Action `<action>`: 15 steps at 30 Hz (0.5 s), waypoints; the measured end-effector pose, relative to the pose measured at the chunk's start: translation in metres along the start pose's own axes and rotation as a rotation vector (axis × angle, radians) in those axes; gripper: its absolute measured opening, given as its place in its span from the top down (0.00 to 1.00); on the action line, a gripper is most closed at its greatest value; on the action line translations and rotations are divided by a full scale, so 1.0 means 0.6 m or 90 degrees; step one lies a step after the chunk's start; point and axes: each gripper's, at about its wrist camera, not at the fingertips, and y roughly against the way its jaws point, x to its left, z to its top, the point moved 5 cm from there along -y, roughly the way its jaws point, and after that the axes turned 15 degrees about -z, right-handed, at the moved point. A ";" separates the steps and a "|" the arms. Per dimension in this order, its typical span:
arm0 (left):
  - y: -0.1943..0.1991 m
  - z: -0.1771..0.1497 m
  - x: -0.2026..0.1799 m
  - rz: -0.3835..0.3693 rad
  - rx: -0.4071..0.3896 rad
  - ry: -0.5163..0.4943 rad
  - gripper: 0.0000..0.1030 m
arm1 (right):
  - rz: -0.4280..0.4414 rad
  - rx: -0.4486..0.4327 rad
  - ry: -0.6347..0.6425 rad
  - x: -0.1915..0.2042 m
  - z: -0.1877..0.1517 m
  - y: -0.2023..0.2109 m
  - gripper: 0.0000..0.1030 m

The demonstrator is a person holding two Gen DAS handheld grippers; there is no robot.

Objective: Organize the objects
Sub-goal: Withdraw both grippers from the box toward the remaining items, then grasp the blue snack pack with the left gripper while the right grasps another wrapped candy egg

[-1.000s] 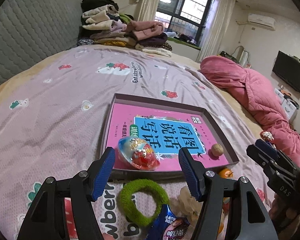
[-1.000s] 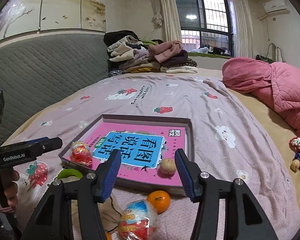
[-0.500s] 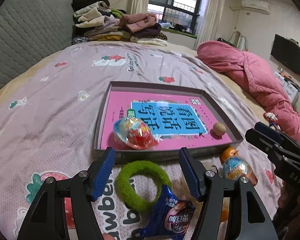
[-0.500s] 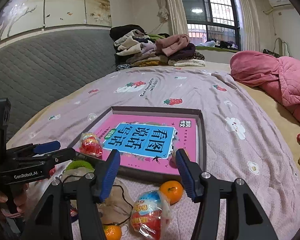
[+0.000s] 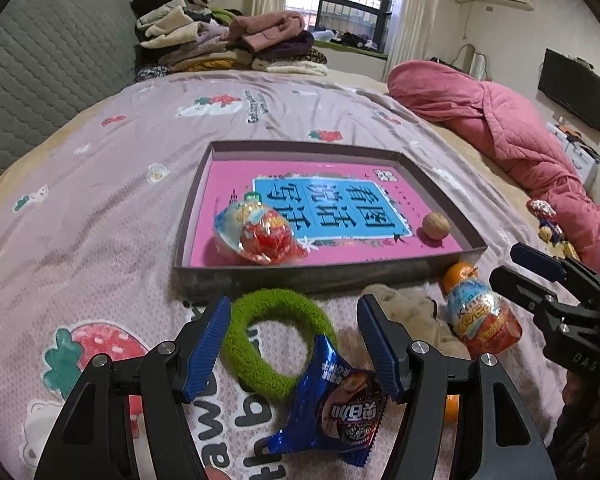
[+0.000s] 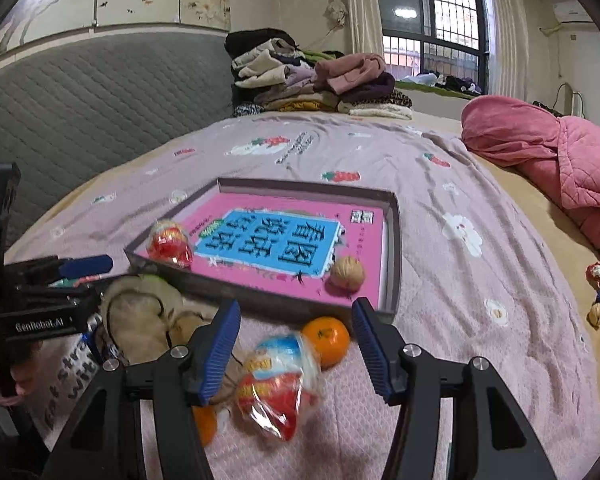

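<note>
Home bedroom: bed (image 5: pixel 100 168), folded clothes (image 5: pixel 220 44), probably television (image 5: pixel 572 96).

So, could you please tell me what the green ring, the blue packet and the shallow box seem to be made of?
Green ring: looks like fuzzy fabric, probably a plush hair tie; its surface is matte and nubbly.
Blue packet: glossy plastic film, crinkled, with a crimped edge.
Shallow box: likely cardboard; thin, straight, dull grey-brown walls with sharp folded corners.
</note>
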 end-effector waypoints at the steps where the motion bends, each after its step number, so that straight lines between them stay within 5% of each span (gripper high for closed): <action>1: -0.002 -0.002 -0.001 0.001 0.005 0.001 0.35 | 0.000 0.006 0.001 -0.001 -0.005 -0.002 0.44; 15: -0.009 -0.036 -0.012 0.019 0.035 -0.018 0.35 | 0.003 0.029 0.020 0.001 -0.034 -0.006 0.44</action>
